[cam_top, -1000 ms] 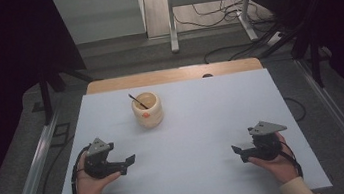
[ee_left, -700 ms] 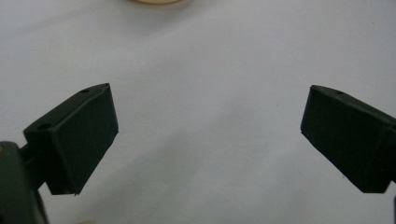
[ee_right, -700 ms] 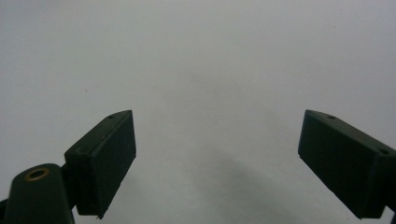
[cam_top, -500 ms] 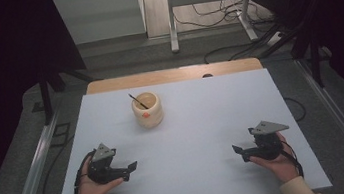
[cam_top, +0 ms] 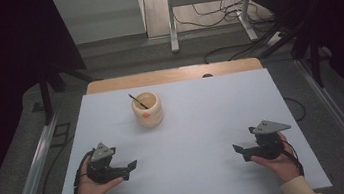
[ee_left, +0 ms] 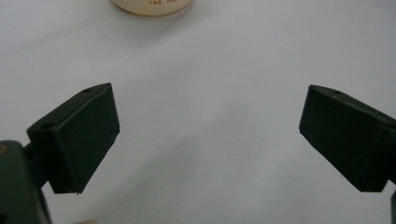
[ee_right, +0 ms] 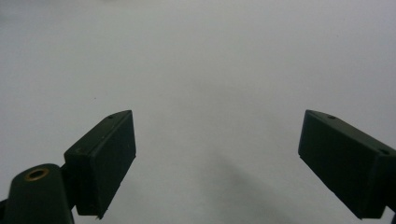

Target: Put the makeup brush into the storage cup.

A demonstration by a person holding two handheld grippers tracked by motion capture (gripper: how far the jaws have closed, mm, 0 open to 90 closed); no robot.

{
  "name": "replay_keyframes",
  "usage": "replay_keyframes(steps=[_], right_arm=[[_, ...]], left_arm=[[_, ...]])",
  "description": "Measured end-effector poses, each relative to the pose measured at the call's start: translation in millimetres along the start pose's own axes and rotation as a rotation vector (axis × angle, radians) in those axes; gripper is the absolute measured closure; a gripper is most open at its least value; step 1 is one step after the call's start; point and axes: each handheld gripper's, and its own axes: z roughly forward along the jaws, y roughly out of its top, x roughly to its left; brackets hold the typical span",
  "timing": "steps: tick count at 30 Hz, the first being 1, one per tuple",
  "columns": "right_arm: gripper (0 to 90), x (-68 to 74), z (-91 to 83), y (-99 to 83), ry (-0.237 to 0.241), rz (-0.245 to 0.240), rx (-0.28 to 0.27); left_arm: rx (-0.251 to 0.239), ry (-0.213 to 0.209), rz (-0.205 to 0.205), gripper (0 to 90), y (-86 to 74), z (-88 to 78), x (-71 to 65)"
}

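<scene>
Start position: both units rest near the front edge of the tabletop [cam_top: 203,123]. The left hand-held gripper [cam_top: 130,166] and right hand-held gripper [cam_top: 238,150] have jaws spread wide, holding nothing. The cream cup [cam_top: 147,110], with a dark stick [cam_top: 138,101] inside, stands toward the rear edge, left of centre. The next move likely calls for reaching forward to the cup. The cup's contents and printed lettering cannot be made out.

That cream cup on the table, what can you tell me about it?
The cream cup is squat and rounded, with a glossy, ceramic look and a small orange mark on its front. It stands upright on the far middle of the white table. A thin dark stick leans out of it. Nothing else touches it; both grippers are well short of it.
</scene>
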Motion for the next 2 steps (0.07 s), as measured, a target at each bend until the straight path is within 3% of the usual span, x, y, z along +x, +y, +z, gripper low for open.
replay_keyframes(steps=[2], right_arm=[[11.0,0.2,0.1,0.2,0.001,-0.003,-0.002]], left_arm=[[-0.001,0.001,0.000,5.1,0.1,-0.2,-0.6]])
